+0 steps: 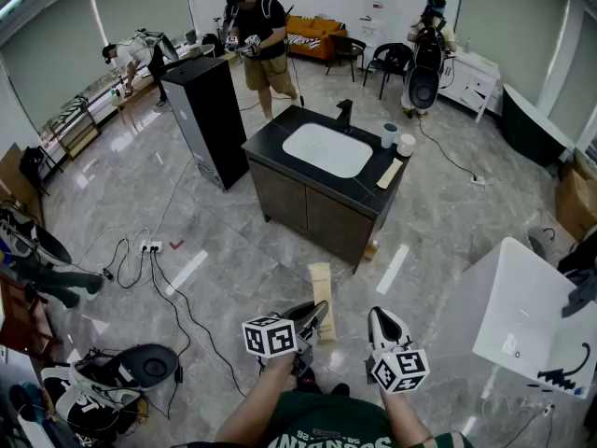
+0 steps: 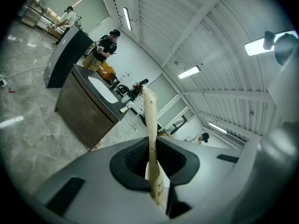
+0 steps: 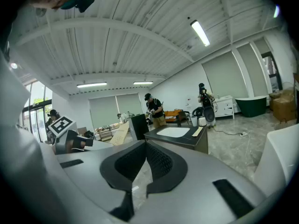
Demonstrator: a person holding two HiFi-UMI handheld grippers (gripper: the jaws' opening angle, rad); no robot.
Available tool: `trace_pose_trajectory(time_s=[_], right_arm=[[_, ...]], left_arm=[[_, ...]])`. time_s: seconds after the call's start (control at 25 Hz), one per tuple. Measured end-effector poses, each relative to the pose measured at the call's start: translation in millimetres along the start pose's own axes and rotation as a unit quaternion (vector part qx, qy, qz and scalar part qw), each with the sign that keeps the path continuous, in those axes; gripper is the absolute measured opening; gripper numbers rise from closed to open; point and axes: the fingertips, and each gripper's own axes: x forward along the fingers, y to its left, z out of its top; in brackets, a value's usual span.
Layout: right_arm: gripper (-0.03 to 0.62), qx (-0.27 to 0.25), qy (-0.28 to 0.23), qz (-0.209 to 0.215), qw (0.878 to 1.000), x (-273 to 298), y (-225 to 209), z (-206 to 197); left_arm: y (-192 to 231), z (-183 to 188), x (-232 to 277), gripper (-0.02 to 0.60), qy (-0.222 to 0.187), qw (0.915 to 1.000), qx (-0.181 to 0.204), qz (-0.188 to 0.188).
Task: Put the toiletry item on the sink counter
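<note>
Left gripper [image 1: 312, 315] clamped on long tan box [image 1: 320, 283], box held in the air, well short of black sink counter [image 1: 268, 149] ahead, right gripper [image 1: 384, 328] just beside, jaws together, nothing between them.

1. The head view looks from the person's head forward and steeply down over the floor [image 1: 233, 250]. The left gripper [image 1: 312, 317] and right gripper [image 1: 382, 323] sit close at the bottom edge, and the sink counter [image 1: 266, 147] stands well ahead at mid-frame.
2. The left gripper view looks along its own jaws, rolled so the floor lies left and the ceiling [image 2: 210, 41] right. The tan package [image 2: 152, 139] between the jaws crosses the near centre.
3. The right gripper view looks nearly level along its own jaws toward the distant counter.
4. All three views share the sink counter and the person in black [image 1: 256, 35] behind it. The right gripper view also catches the left gripper at its left edge.
</note>
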Motion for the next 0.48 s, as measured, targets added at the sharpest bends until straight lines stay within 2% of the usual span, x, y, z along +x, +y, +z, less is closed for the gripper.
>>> trace_pose_trajectory(time_s=[0.48], right_arm=[[0.043, 0.001, 0.017, -0.008, 1.000, 10, 1, -10]], left_arm=[[10, 3, 1, 0.041, 0.005, 1.0000, -0.008, -0.002]])
